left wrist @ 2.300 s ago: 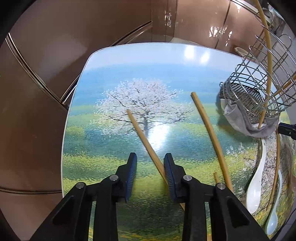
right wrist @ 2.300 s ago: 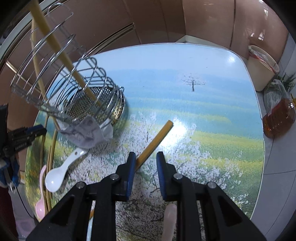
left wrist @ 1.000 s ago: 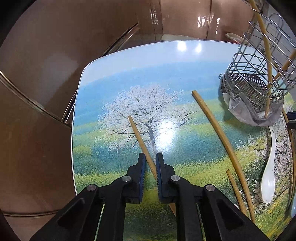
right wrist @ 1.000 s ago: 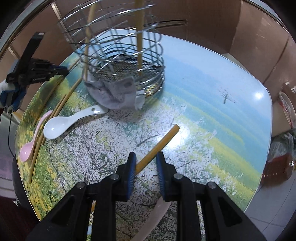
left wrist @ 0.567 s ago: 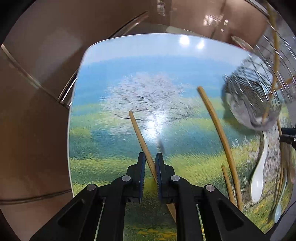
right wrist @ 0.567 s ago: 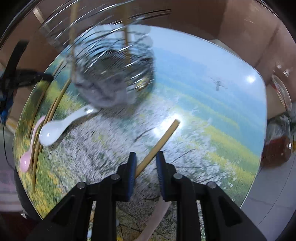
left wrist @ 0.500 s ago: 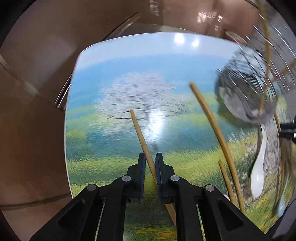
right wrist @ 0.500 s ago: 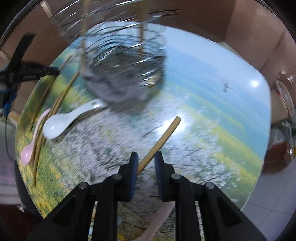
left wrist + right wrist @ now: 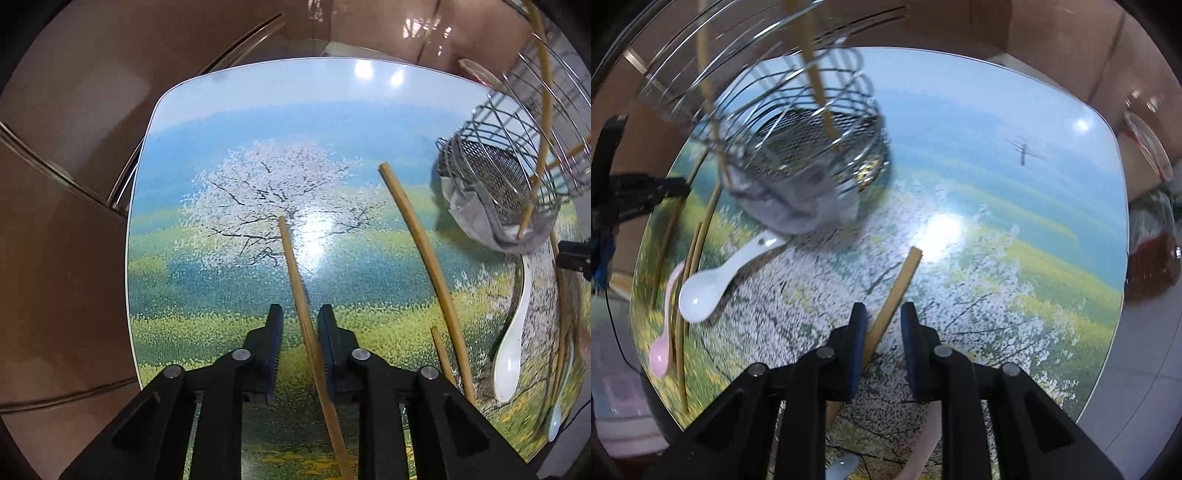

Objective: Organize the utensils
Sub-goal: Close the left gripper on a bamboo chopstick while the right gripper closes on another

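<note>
From the left wrist, the left claw [image 9: 300,325] has just been parting; a thin wooden chopstick [image 9: 295,280] runs between its blue pads, close against the right one with a gap on the left, so it hangs loose rather than clamped. To the right lie a longer bamboo chopstick [image 9: 421,236] and a white ceramic spoon [image 9: 511,354] on the glossy surface printed with a blossoming tree [image 9: 207,122]. From the right wrist, the right claw [image 9: 879,332] stands slightly apart around a flat-ended wooden chopstick [image 9: 897,284] that leans on its left pad; whether it grips I cannot tell. The round wire utensil basket [image 9: 798,122] stands far left, chopsticks upright inside.
</note>
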